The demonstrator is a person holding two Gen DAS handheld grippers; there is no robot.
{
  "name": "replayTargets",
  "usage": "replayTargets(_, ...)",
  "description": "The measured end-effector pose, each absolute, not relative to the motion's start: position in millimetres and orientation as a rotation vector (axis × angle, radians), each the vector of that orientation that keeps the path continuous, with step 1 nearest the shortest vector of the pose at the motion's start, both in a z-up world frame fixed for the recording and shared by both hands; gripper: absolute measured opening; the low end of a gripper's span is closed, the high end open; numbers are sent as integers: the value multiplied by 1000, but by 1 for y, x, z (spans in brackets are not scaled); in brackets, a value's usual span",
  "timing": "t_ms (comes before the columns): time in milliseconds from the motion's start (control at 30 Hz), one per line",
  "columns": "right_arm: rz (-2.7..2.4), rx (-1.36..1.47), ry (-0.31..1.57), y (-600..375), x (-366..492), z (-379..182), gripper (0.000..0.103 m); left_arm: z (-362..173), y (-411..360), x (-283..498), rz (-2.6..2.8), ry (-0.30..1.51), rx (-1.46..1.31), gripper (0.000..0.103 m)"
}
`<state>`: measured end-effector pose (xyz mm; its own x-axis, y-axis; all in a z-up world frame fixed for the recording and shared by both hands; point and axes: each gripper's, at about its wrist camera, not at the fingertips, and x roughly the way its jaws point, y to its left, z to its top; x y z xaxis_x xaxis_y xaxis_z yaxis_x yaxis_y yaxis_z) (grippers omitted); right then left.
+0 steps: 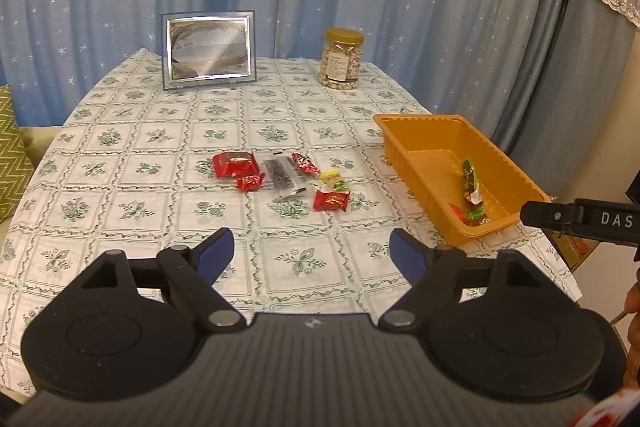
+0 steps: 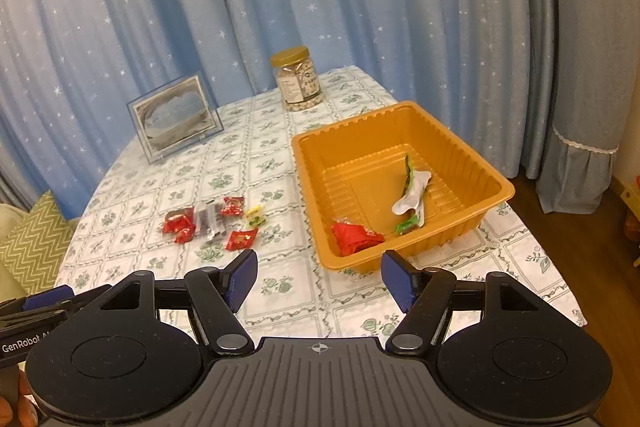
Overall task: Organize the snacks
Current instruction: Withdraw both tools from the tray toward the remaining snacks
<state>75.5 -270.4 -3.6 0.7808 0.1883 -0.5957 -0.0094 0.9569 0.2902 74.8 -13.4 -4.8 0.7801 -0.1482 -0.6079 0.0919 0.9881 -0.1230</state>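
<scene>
Several wrapped snacks lie in a loose cluster mid-table: red packets [image 1: 234, 165], a clear dark packet [image 1: 285, 175], a yellow-green candy [image 1: 333, 181] and a red packet [image 1: 330, 201] nearest me. The cluster also shows in the right wrist view [image 2: 212, 223]. An orange tray [image 1: 404, 131] at the right holds a green-white wrapper [image 2: 412, 193] and a red packet [image 2: 354, 237]. My left gripper [image 1: 311, 253] is open and empty, above the table in front of the cluster. My right gripper [image 2: 318, 281] is open and empty, near the tray's [image 2: 460, 143] front edge.
A framed picture [image 1: 209, 51] and a jar of nuts [image 1: 342, 59] stand at the table's far side. Blue starred curtains hang behind. A green zigzag cushion [image 2: 32, 243] sits to the left. The table's right edge drops to a wooden floor [image 2: 580, 239].
</scene>
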Motion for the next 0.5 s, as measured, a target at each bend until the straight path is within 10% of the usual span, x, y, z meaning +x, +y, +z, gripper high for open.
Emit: replayTargets(500,145,267,655,-249,69,-1,69,0,17,67,-64,638,-110,89)
